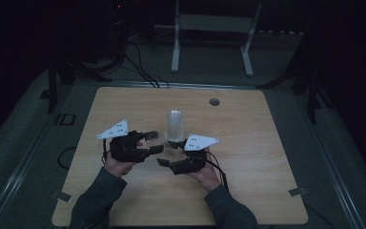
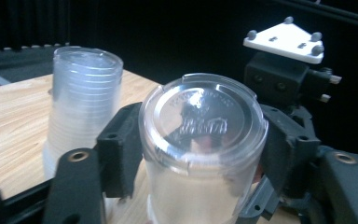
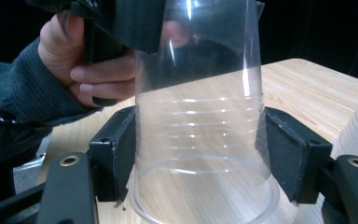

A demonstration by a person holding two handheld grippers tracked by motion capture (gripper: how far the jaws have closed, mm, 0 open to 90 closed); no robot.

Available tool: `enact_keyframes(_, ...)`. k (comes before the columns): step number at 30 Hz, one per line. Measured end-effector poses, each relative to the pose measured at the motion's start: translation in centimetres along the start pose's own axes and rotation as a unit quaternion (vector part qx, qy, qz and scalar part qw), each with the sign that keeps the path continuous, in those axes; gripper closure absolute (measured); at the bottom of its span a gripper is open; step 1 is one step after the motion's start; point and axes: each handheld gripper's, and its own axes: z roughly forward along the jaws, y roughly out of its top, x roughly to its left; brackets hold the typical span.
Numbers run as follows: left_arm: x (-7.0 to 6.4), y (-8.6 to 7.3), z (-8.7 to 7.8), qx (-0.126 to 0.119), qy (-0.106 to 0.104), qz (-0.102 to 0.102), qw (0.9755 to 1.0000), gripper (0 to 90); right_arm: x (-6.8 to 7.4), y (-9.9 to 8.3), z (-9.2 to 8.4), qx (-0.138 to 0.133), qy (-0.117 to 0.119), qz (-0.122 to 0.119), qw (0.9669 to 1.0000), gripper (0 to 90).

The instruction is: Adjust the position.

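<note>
A stack of nested clear plastic cups (image 1: 174,125) stood upside down on the wooden table (image 1: 248,143). Just in front of it, one clear ribbed cup (image 3: 200,121), inverted and empty, sat between both grippers. The right gripper (image 3: 200,158) clasped its lower wall; the left gripper (image 2: 196,154) bracketed its upturned base, jaws half-open, contact unclear.

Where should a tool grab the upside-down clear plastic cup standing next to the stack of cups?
Grip the clear plastic cup across its side wall, coming in level from the person's side of the table. It stands rim down with the closed base on top, so there is no open lip to pinch, and the ribbed middle band gives the pads purchase. Squeeze lightly, since the thin wall probably flexes. Keep clear of the stack of cups beside it.
</note>
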Motion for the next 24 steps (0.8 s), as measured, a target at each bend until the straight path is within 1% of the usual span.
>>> enact_keyframes(1, 0.0, 0.0, 0.0, 0.002, 0.002, 0.001, 1.0000, 31.7, 0.0, 0.0, -0.1, 0.003, -0.001, -0.003, 1.0000, 31.2)
enact_keyframes(4, 0.0, 0.1, -0.2, 0.009, 0.008, 0.005, 0.9999, 29.3, 0.1, 0.2, -0.2, 0.017, -0.008, -0.013, 0.9997, 31.2)
enact_keyframes(7, 0.0, 0.1, -0.2, 0.012, 0.011, 0.008, 0.9998, 28.8, 0.1, 0.5, -0.3, 0.024, -0.015, -0.021, 0.9994, 31.4)
enact_keyframes(15, 0.0, 0.3, -0.5, 0.014, 0.014, 0.012, 0.9997, 28.1, -0.1, 0.6, -0.6, 0.036, -0.021, -0.029, 0.9987, 32.3)
enact_keyframes(16, 0.1, 0.3, -0.6, 0.015, 0.015, 0.014, 0.9997, 28.1, -0.1, 0.8, -0.7, 0.042, -0.024, -0.033, 0.9983, 32.3)
enact_keyframes(20, 0.0, 0.5, -0.9, 0.015, 0.016, 0.017, 0.9996, 28.1, -0.2, 0.9, -0.8, 0.052, -0.029, -0.041, 0.9974, 32.4)
enact_keyframes(24, 0.0, 0.6, -1.0, 0.020, 0.016, 0.021, 0.9995, 28.1, -0.3, 1.1, -0.9, 0.069, -0.038, -0.051, 0.9956, 32.6)
